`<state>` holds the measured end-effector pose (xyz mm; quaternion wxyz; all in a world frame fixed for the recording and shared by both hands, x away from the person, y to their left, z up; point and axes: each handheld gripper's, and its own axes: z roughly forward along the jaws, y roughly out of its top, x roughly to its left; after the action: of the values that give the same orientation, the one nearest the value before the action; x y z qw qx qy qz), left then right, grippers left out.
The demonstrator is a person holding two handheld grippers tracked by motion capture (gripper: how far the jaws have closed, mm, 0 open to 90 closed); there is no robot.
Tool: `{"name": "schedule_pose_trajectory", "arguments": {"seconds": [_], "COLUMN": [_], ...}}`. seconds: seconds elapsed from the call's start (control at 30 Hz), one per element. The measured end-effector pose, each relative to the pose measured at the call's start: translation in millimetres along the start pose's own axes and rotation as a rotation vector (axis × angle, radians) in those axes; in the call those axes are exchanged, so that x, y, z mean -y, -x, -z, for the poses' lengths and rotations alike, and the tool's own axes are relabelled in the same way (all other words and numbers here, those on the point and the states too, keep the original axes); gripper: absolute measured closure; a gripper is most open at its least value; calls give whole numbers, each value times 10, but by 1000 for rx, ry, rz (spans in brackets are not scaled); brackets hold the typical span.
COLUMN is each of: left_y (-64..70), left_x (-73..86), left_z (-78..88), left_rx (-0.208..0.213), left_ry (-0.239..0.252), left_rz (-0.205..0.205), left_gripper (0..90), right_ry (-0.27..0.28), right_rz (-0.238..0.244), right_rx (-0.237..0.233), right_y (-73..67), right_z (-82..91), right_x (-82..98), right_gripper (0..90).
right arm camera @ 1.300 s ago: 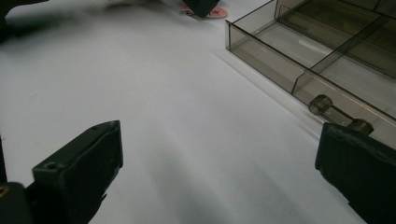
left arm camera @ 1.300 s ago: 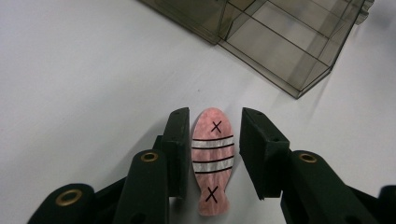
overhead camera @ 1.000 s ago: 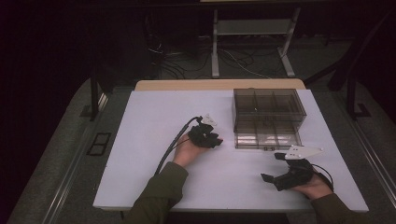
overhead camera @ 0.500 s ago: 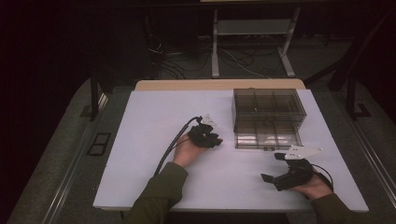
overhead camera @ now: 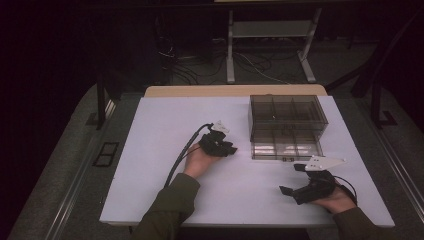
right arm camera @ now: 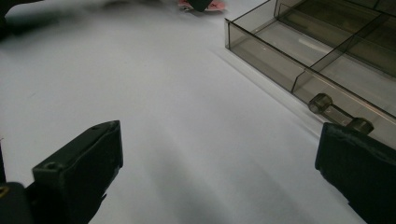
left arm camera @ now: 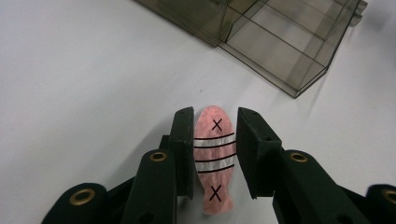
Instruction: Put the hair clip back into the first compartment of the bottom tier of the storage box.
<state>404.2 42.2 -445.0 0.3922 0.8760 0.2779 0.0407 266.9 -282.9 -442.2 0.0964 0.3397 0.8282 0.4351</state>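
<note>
- Left gripper (left arm camera: 215, 154): jaws clenched on a pink fish-shaped piece (left arm camera: 214, 163), gripped across its striped middle, head and tail free beyond the pads, likely so it can be lowered end-first.
- The piece sits low over the white table (overhead camera: 165, 130), just left of the smoky divided box (overhead camera: 287, 125), apart from its front wall.
- Right gripper (overhead camera: 300, 185): jaws released and wide, holding nothing, waiting in front of the box near its latch (right arm camera: 338, 114).
- The box's compartments appear empty and open-topped; bare table to its left leaves room for approach.
</note>
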Motion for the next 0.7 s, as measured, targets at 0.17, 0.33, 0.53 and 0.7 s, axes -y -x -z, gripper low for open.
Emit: {"name": "schedule_pose_trajectory", "arguments": {"seconds": [0.17,0.33,0.53,0.7], "left_y": [-13,-10,-10,1], "left_x": [-6,-6,-17,-23], "left_z": [22,41,66,81], "left_rx": [14,26,36,43], "left_ry": [8,9,12,16], "left_rz": [-7,-1,-9,-4], "left_gripper": [677,677,677,677], "right_ry": [0,0,1,0], "right_rz": [0,-1,-1,0], "right_rx": [0,0,0,0], "right_y": [0,-2,-1,-3], "right_z": [0,-1,0,-2], "right_x": [0,0,0,0], "right_gripper": [3,3,3,3]}}
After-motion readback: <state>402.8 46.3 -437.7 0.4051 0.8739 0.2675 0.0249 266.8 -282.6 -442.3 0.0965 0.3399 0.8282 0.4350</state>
